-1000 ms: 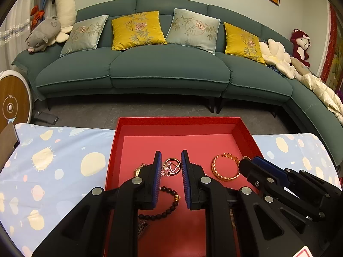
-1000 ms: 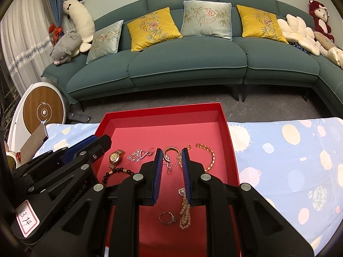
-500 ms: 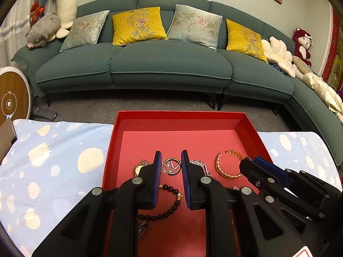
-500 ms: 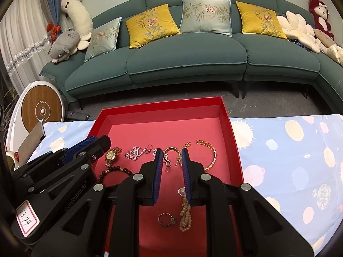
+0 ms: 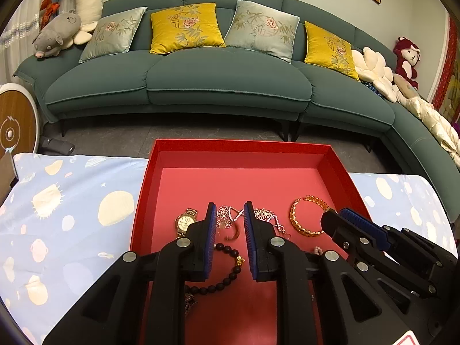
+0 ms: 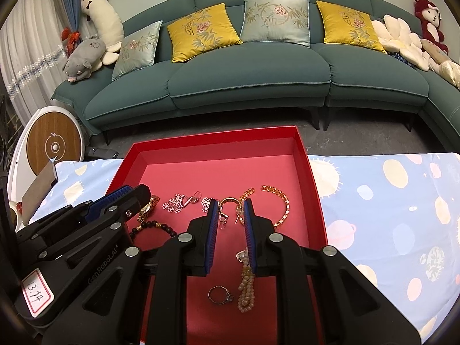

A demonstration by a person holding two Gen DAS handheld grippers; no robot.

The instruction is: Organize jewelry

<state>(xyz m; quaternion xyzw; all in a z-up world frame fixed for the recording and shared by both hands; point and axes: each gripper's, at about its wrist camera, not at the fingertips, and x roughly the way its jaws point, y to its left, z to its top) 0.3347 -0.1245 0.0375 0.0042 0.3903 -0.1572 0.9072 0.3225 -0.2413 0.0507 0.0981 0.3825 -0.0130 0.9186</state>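
Observation:
A red tray (image 5: 241, 146) (image 6: 218, 139) on the patterned cloth holds the jewelry. In the left wrist view I see a gold watch (image 5: 184, 222), a silver flower necklace (image 5: 230, 214), a dark bead bracelet (image 5: 227, 270) and a gold bangle (image 5: 302, 222). In the right wrist view I see a gold hoop earring (image 6: 228, 202), a gold chain bracelet (image 6: 280, 201), a ring (image 6: 220, 294) and a pearl strand (image 6: 247, 284). My left gripper (image 5: 230, 221) is open above the silver necklace. My right gripper (image 6: 230, 212) is open above the hoop earring. Neither holds anything.
A teal sofa (image 5: 201, 72) with cushions and plush toys stands beyond the table. A round wooden-faced device (image 6: 54, 146) is at the left. The blue cloth (image 6: 388, 207) spreads on both sides of the tray.
Both grippers have drawn back and risen a little, so the tray sits farther out in view. In the left view, more of the silver necklace and the watch now show.

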